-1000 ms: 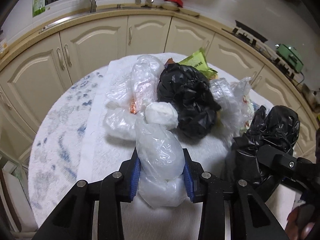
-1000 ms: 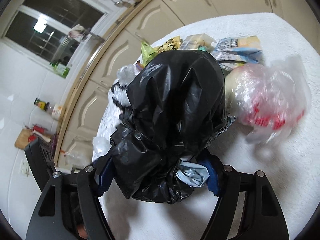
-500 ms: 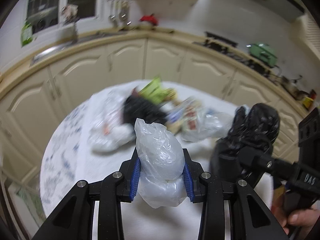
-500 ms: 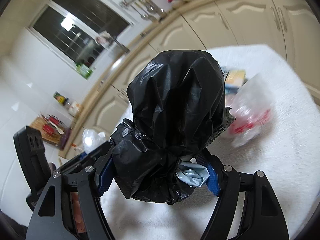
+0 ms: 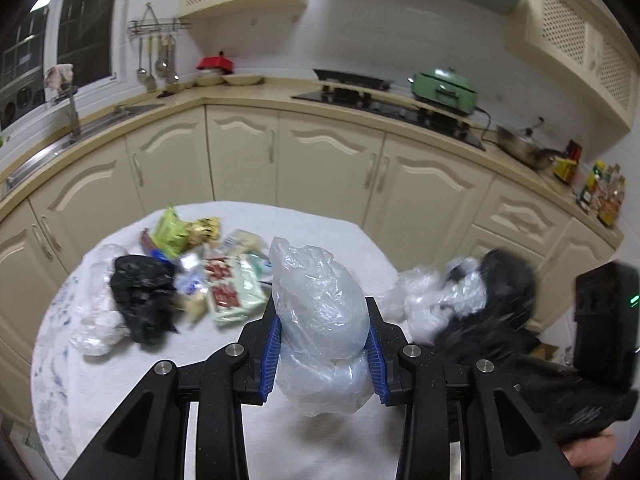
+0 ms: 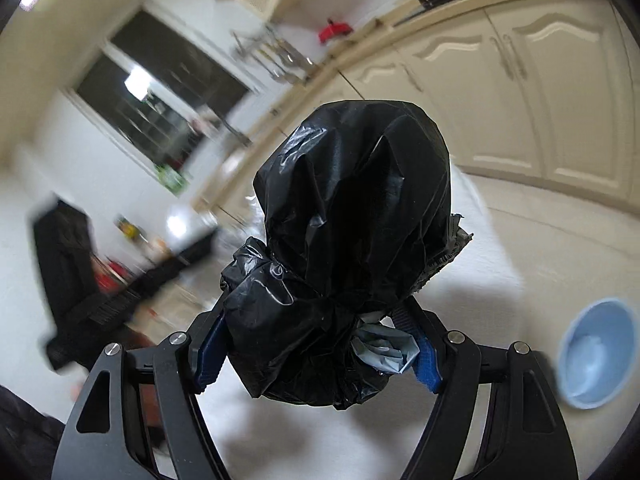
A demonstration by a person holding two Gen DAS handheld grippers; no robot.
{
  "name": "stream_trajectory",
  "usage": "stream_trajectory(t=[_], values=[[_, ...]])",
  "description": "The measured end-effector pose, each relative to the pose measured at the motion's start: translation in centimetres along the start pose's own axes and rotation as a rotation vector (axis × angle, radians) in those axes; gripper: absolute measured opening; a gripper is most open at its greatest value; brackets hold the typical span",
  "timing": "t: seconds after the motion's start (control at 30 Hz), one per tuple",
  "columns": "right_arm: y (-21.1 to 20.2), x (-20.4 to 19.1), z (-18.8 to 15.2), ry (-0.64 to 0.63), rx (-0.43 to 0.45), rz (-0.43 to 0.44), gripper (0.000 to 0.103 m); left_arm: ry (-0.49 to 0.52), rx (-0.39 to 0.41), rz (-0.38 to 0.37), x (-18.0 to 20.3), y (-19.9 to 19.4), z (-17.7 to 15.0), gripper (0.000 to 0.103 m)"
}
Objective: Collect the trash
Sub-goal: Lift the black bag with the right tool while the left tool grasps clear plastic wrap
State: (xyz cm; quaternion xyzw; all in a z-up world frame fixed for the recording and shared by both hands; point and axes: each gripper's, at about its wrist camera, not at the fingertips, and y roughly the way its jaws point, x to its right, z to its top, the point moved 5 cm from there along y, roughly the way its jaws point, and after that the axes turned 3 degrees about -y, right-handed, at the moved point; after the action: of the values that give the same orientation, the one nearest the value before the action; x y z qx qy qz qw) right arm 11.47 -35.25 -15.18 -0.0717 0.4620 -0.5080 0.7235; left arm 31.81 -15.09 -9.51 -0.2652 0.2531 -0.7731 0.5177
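We have our left tool (image 5: 322, 354) clamped on a clear bag (image 5: 320, 312) and our right tool (image 6: 316, 354) clamped on a black bag (image 6: 352, 216), both lifted off the worktop (image 5: 320, 232). More trash, a second black bag (image 5: 142, 300) and wrappers (image 5: 232, 292), lies there uncollected, and the blue bin (image 6: 596, 350) waits on the floor.

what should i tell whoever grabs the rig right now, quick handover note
Left gripper: shut on a clear plastic bag, lifted off the table.
Right gripper: shut on a knotted black trash bag, also in the air.
Left on the white table: a smaller black bag, snack wrappers, more clear bags.
A blue bin stands on the floor to the right.
Done: two bags picked up. Left: drop both, probably in the bin, then clear the table.
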Motion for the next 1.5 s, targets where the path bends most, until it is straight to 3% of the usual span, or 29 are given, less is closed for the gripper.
stream_trajectory(t=[0.13,0.2,0.33,0.47,0.53,0.57,0.6,0.63,0.73,0.83,0.97,1.07,1.23,1.43,1.5], values=[[3.0,1.6,-2.2,-0.011,-0.142,-0.051,0.079,0.003,-0.019,0.034,-0.4,1.5,0.3,0.034],[3.3,1.6,-2.6,0.009,-0.144,-0.043,0.089,0.010,-0.020,0.059,-0.3,1.5,0.2,0.034],[3.1,0.9,-2.2,0.008,-0.147,-0.110,0.103,0.007,-0.033,0.080,-0.2,1.1,-0.9,0.034],[2.6,1.3,-2.2,0.088,-0.141,-0.124,0.103,-0.009,-0.048,0.077,-0.7,0.8,-1.8,0.034],[2.8,2.0,-2.5,0.078,-0.153,-0.125,0.089,-0.015,-0.051,0.074,-1.0,0.8,-1.9,0.034],[2.6,1.3,-2.5,0.051,-0.154,-0.108,0.086,-0.016,-0.052,0.071,-1.1,0.8,-1.9,0.034],[2.2,0.8,-2.6,0.020,-0.152,-0.099,0.073,-0.017,-0.050,0.068,-1.4,0.7,-2.0,0.034],[1.6,-0.5,-2.4,-0.035,-0.143,-0.073,0.070,-0.017,-0.047,0.063,-1.7,0.5,-2.1,0.034],[0.1,-4.8,-2.5,-0.223,-0.111,-0.012,0.070,-0.026,-0.030,0.050,-2.7,-0.1,-2.3,0.034],[0.8,-6.7,-2.9,-0.302,-0.140,-0.050,0.070,-0.048,-0.019,0.049,-4.3,-0.9,-2.6,0.034],[1.5,-6.6,-2.4,-0.225,-0.122,0.035,0.070,-0.085,-0.005,0.053,-6.2,-2.3,-2.9,0.034],[0.9,-6.7,-2.1,-0.184,-0.098,0.166,0.070,-0.095,0.017,0.051,-7.2,-3.7,-3.1,0.034],[1.9,-6.4,-2.7,-0.176,-0.132,0.222,0.070,-0.096,0.030,0.022,-8.2,-5.0,-3.7,0.035],[5.7,-5.9,-4.2,-0.219,-0.248,0.121,0.070,-0.008,-0.037,-0.149,-6.9,-4.7,-5.2,0.038],[6.5,-5.6,-4.6,-0.226,-0.281,0.093,0.070,0.047,-0.067,-0.183,-6.2,-3.5,-5.8,0.050]])
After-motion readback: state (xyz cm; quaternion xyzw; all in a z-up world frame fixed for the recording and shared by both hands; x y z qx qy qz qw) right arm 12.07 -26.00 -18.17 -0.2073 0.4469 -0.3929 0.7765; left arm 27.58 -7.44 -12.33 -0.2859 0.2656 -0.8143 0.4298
